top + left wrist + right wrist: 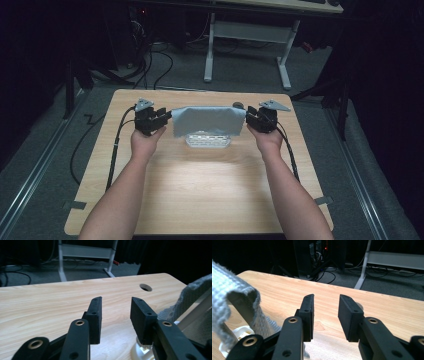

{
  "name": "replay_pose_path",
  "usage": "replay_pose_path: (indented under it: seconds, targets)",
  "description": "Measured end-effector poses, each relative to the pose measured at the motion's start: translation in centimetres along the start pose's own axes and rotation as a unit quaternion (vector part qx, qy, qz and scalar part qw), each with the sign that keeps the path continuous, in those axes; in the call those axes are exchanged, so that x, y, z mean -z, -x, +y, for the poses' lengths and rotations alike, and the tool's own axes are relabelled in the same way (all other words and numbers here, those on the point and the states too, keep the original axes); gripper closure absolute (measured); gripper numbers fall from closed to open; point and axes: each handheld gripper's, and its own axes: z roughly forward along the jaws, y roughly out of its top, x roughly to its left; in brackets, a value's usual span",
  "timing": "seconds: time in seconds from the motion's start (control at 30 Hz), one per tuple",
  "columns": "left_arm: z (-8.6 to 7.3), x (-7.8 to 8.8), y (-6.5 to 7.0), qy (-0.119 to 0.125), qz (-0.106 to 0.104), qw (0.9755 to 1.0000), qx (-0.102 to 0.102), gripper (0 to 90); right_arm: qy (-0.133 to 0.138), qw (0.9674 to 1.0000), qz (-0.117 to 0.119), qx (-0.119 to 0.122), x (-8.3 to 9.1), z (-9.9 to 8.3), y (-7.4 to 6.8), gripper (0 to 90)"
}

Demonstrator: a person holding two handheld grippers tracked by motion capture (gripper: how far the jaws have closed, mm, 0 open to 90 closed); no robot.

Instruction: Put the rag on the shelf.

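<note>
A pale blue-grey cloth (207,120) hangs spread over a white slotted rack (207,140) at the middle of the wooden table (200,195). My left gripper (163,119) stands open just off the cloth's left end. My right gripper (251,119) stands open just off its right end. In the left gripper view the jaws (116,312) are apart with bare table between them, and the cloth (191,296) rises at the right over the white rack base (138,351). In the right gripper view the open gripper (325,312) has the cloth (227,290) at its left, above the rack (239,333).
A round cable hole (145,287) lies in the table near the far edge, behind the cloth. Beyond the table stand a white desk frame (247,35) and cables on grey carpet. The near half of the table is bare wood under the person's forearms.
</note>
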Motion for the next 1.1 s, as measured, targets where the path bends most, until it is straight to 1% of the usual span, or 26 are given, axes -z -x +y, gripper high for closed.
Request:
replay_pose_path:
  seconds: [0.03, 0.07, 0.13, 0.17, 0.27, 0.3, 0.37, 0.43, 0.53, 0.57, 0.73, 0.77, 0.8, 0.87, 0.9, 0.93, 0.97, 1.0, 1.03, 1.07, 1.1]
  targets:
    - [0.1, 0.4, -0.3, 0.001, 0.008, 1.0000, -0.003, 61.8, 0.000, 1.0000, -0.004, 0.001, 0.2, 0.1, 0.1, 65.2]
    - [0.1, 0.5, -0.4, 0.001, 0.010, 0.9999, -0.003, 61.8, 0.001, 1.0000, -0.005, 0.002, 0.3, 0.1, 0.2, 65.0]
    - [0.1, 0.6, -0.5, 0.000, 0.012, 0.9999, -0.004, 61.1, 0.000, 1.0000, -0.006, 0.004, 0.3, 0.1, 0.3, 64.8]
    - [0.1, 0.9, -0.6, 0.001, 0.016, 0.9998, -0.008, 60.8, 0.000, 0.9999, -0.008, 0.007, 0.5, 0.2, 0.3, 64.0]
    - [-0.1, 1.2, -0.9, 0.003, 0.022, 0.9997, -0.005, 59.4, -0.002, 0.9999, -0.008, 0.008, 0.6, 0.2, 0.3, 62.1]
    - [-0.2, 1.3, -1.0, 0.002, 0.024, 0.9997, -0.006, 58.8, -0.004, 0.9999, -0.010, 0.008, 0.6, 0.1, 0.4, 60.5]
    - [-0.4, 1.4, -1.1, 0.004, 0.028, 0.9996, -0.007, 57.6, -0.007, 0.9998, -0.016, 0.011, 0.7, 0.0, 0.3, 59.9]
    - [-0.6, 1.6, -1.1, 0.005, 0.031, 0.9995, -0.008, 56.6, -0.005, 0.9998, -0.017, 0.014, 0.8, -0.1, 0.4, 58.9]
    - [-0.8, 2.0, -1.2, 0.000, 0.038, 0.9992, -0.016, 56.2, -0.008, 0.9997, -0.017, 0.016, 1.1, -0.3, 0.4, 55.3]
    - [-0.8, 2.2, -1.2, -0.001, 0.039, 0.9990, -0.019, 55.3, -0.010, 0.9996, -0.015, 0.021, 1.3, -0.3, 0.4, 54.6]
    - [-1.2, 3.5, -1.2, -0.002, 0.046, 0.9987, -0.023, 51.8, -0.008, 0.9996, -0.011, 0.027, 2.4, -0.4, 0.3, 51.3]
    - [-1.3, 3.9, -1.2, -0.004, 0.048, 0.9986, -0.024, 51.7, 0.002, 0.9995, -0.011, 0.028, 2.6, -0.5, 0.3, 51.2]
    - [-1.4, 4.0, -1.2, -0.005, 0.049, 0.9985, -0.024, 51.4, 0.010, 0.9993, -0.016, 0.031, 3.0, -0.8, 0.2, 50.8]
    - [-1.7, 4.4, -1.2, -0.007, 0.050, 0.9984, -0.026, 51.1, 0.008, 0.9993, -0.014, 0.033, 3.1, -0.9, 0.2, 49.7]
    - [-1.8, 4.6, -1.2, -0.009, 0.051, 0.9984, -0.025, 50.7, 0.001, 0.9993, -0.012, 0.034, 3.5, -1.1, 0.1, 47.2]
    - [-2.2, 5.1, -1.0, -0.009, 0.051, 0.9983, -0.026, 50.5, 0.000, 0.9993, -0.012, 0.035, 3.8, -1.2, 0.0, 46.1]
    - [-2.4, 5.4, -1.0, -0.006, 0.052, 0.9982, -0.030, 50.2, 0.001, 0.9992, -0.009, 0.040, 4.0, -1.3, -0.1, 45.5]
    - [-2.6, 5.8, -0.8, -0.008, 0.049, 0.9984, -0.026, 50.1, 0.010, 0.9989, -0.008, 0.044, 4.4, -1.5, -0.2, 45.1]
    - [-2.8, 6.0, -0.8, -0.008, 0.050, 0.9982, -0.032, 49.9, 0.011, 0.9984, -0.013, 0.054, 4.9, -1.7, -0.5, 43.7]
    - [-3.0, 6.3, -0.6, -0.011, 0.047, 0.9984, -0.030, 49.9, 0.007, 0.9983, -0.014, 0.057, 5.1, -1.7, -0.6, 42.1]
    - [-3.3, 6.6, -0.4, -0.013, 0.048, 0.9982, -0.034, 49.7, 0.002, 0.9979, -0.011, 0.064, 5.4, -1.8, -0.8, 41.4]
